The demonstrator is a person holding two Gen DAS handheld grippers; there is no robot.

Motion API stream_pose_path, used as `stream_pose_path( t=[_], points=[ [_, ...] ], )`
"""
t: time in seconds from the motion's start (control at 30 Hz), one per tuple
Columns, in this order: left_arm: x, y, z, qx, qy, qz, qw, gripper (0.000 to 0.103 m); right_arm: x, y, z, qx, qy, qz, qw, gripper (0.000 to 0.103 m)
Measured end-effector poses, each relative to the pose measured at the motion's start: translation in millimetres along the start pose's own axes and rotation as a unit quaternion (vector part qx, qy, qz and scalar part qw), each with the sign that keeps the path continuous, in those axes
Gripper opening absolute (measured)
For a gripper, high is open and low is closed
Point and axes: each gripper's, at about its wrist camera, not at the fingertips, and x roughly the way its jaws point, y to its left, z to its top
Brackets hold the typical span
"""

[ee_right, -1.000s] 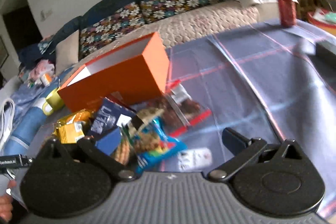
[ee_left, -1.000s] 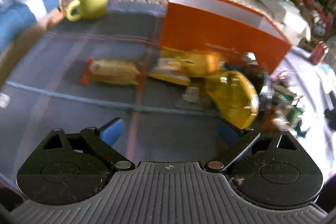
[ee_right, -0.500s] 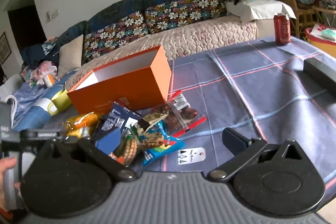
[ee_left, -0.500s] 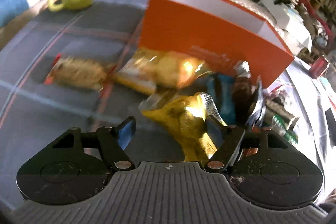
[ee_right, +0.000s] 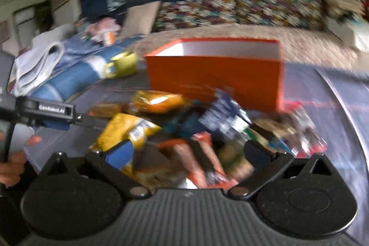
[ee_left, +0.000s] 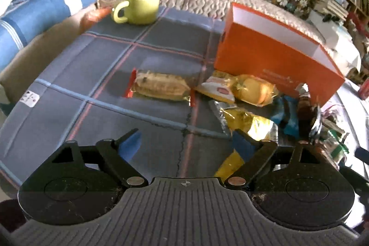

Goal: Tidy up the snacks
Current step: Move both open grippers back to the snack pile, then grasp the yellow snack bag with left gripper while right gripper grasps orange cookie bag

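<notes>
**Snack pile before both jaws**

Plaid cloth covers your bench [ee_left: 69,75], sofa behind. Your left gripper [ee_left: 184,142] has its jaws spread wide, the yellow packet [ee_left: 251,123] at its right finger. Your right gripper [ee_right: 189,151] hangs released over the blurred snack pile [ee_right: 207,130]. Behind stands the orange box [ee_left: 272,59]; bare cloth lies left, toward the green mug [ee_left: 140,7].

"GenRobot.AI" label on left tongs [ee_right: 76,118]

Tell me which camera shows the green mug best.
The left wrist view: the green mug is sharp there, handle facing left and a spoon standing inside. The right wrist view shows the mug only small and motion-blurred, beside the orange box.
</notes>
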Motion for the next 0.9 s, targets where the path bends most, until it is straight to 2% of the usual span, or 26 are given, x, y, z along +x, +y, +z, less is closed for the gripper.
stream_pose_path(
  t=[0.07,0.1,0.17,0.23,0.33,0.43,0.53,0.67,0.77,0.8,0.83,0.9],
  points=[
    [-1.9,-1.0,-3.7,0.001,0.000,0.000,1.0000,0.067,14.9,-0.1,-0.2,-0.005,0.022,-0.002,1.000,0.086],
    [-1.2,-1.7,-5.5,0.000,0.004,-0.004,1.0000,0.067,20.9,-2.5,-2.6,0.000,0.033,0.001,0.999,0.066],
    [3.7,-5.1,-10.0,-0.003,0.018,-0.011,0.9998,0.067,28.0,-9.3,-9.2,0.010,0.049,-0.005,0.999,0.058],
    [8.2,-8.1,-13.7,-0.004,0.029,-0.014,0.9995,0.067,23.6,-21.2,-17.1,0.032,0.050,-0.014,0.998,0.035],
    [8.5,-14.5,-17.2,0.000,0.029,-0.023,0.9993,0.068,5.0,-44.3,-25.3,0.085,0.040,-0.021,0.995,0.024],
    [4.8,-25.8,-16.6,0.010,0.024,-0.042,0.9988,0.068,-12.1,-52.5,-32.6,0.078,0.033,-0.055,0.995,0.024],
    [2.6,-41.4,-13.9,0.030,0.015,-0.062,0.9975,0.074,-24.7,-67.1,-40.3,0.115,0.029,-0.052,0.992,0.024],
    [14.2,-64.8,-11.6,0.069,0.010,-0.045,0.9965,0.075,-35.3,-86.1,-44.6,0.176,0.023,-0.047,0.983,0.026],
    [23.3,-73.2,-11.2,0.077,0.018,-0.035,0.9962,0.072,-43.8,-101.4,-45.8,0.231,0.006,-0.053,0.972,0.059],
    [23.9,-73.4,-10.6,0.074,0.018,-0.038,0.9964,0.072,-46.8,-107.9,-48.7,0.249,0.000,-0.059,0.967,0.066],
    [23.4,-73.5,-10.8,0.072,0.016,-0.043,0.9963,0.072,-48.4,-113.9,-51.7,0.259,0.000,-0.069,0.963,0.072],
    [22.2,-76.1,-12.4,0.081,0.012,-0.044,0.9957,0.075,-53.2,-120.1,-55.7,0.258,0.003,-0.088,0.962,0.073]
  ],
)
